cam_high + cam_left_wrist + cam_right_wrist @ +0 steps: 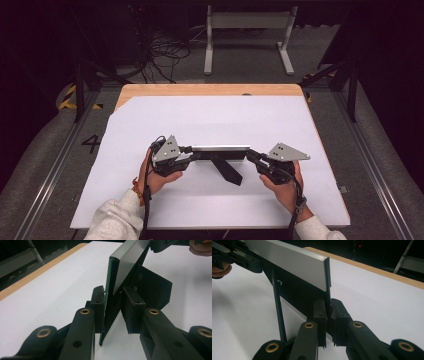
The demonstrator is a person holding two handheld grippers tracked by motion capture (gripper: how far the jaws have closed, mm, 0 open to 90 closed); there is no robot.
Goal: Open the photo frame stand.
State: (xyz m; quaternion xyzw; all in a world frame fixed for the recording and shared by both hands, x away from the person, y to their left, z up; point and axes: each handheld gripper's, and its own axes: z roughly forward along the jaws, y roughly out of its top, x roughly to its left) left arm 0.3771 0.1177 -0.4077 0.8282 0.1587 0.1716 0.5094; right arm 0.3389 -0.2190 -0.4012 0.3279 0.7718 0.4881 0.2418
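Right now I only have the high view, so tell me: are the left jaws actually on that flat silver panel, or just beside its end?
Observer: On it. The left gripper has one jaw on the glassy face of the flat silver panel and the other on its black back.
Operator: And the right end?
Observer: The right gripper is closed on the panel's thin end edge, just below the silver face.
Operator: What's the black piece pointing towards me?
Observer: A black prop stand that juts out from the panel's back at an angle. The right gripper view shows it edge-on, as a thin strip.
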